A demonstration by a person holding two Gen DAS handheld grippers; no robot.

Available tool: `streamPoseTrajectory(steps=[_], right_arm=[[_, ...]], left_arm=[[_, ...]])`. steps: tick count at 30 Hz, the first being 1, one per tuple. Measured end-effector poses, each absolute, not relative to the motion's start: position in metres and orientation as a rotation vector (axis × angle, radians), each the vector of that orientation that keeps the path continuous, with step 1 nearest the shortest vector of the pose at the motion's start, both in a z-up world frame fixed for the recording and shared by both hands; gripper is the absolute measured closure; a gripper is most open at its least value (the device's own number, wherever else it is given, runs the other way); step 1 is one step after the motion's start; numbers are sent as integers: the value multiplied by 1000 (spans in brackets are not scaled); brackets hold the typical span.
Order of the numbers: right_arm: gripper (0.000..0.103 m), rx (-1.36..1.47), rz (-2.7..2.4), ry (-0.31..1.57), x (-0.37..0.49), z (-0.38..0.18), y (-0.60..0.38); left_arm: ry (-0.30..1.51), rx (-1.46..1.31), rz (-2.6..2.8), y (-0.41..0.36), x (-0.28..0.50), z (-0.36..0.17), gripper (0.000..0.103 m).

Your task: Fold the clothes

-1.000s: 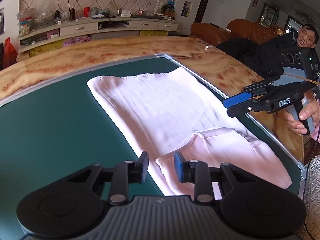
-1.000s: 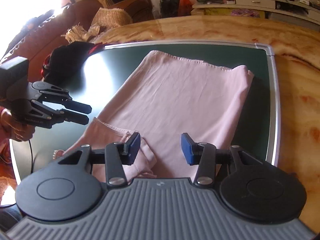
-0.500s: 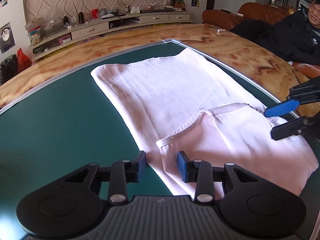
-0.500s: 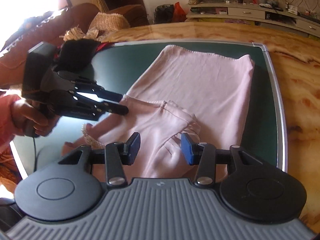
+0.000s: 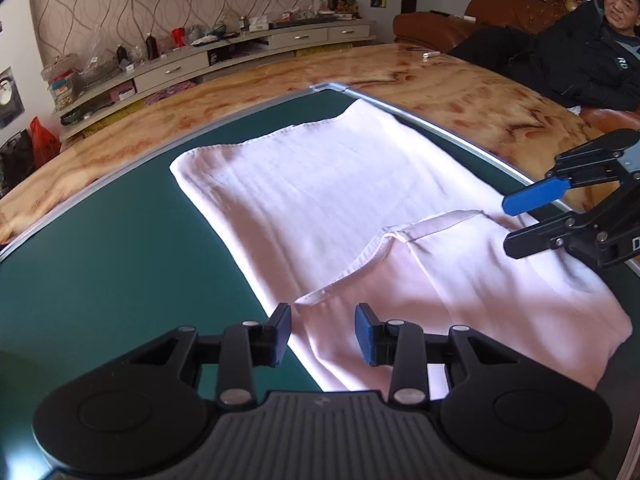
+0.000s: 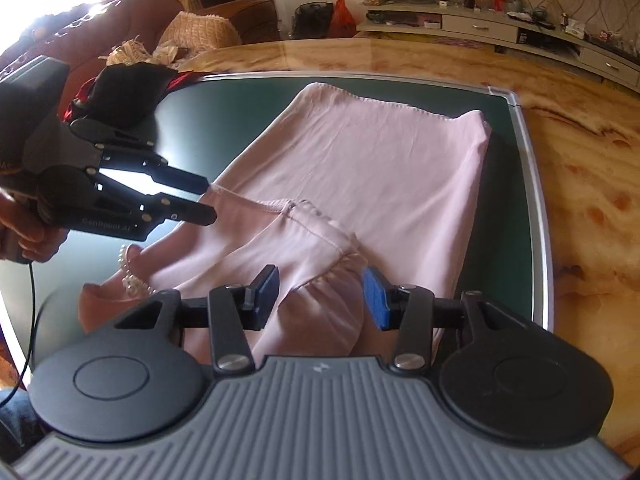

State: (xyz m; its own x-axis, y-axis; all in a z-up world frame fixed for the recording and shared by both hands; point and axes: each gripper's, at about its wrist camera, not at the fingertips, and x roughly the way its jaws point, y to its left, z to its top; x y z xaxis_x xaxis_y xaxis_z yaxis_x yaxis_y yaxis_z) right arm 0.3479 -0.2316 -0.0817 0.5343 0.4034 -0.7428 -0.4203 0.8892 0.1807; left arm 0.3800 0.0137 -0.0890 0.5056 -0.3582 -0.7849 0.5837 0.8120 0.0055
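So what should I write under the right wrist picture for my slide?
Both open grippers, right and left, hover over a half-folded pink garment on a green mat.

Each camera is sitting just behind its own tool, looking forward and steeply down along the fingers, close over the worktop point(image 5: 400, 80). The left tool's point(image 5: 323, 334) view is facing a long wall shelf point(image 5: 248, 46); the right tool's point(image 6: 320, 294) view is facing a brown sofa point(image 6: 240, 12). Both are sharing the pink cloth point(image 5: 332, 200) on the green mat point(image 5: 100, 260), and each is catching the other tool at its edge.
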Motion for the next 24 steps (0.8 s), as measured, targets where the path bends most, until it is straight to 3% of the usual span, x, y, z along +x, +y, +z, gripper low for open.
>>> streamPoseTrajectory(steps=[4,5,6,9,24], right_arm=[[47,58,452,900,370,-91,-239],[47,83,457,905,374,-94,-241],[47,112,465,912,377,-97,-245],[47,163,503,924,384,-104,-245],[47,8,517,904,389,-102,-215]], left_arm=[[877,222,-605,19,385,-88,64],[879,218,-618,19,385,-89,69],[883,215,-628,19,386,-90,85],[888,195,-606,21,388,-91,94],[912,206,-459,32,376,-91,94]])
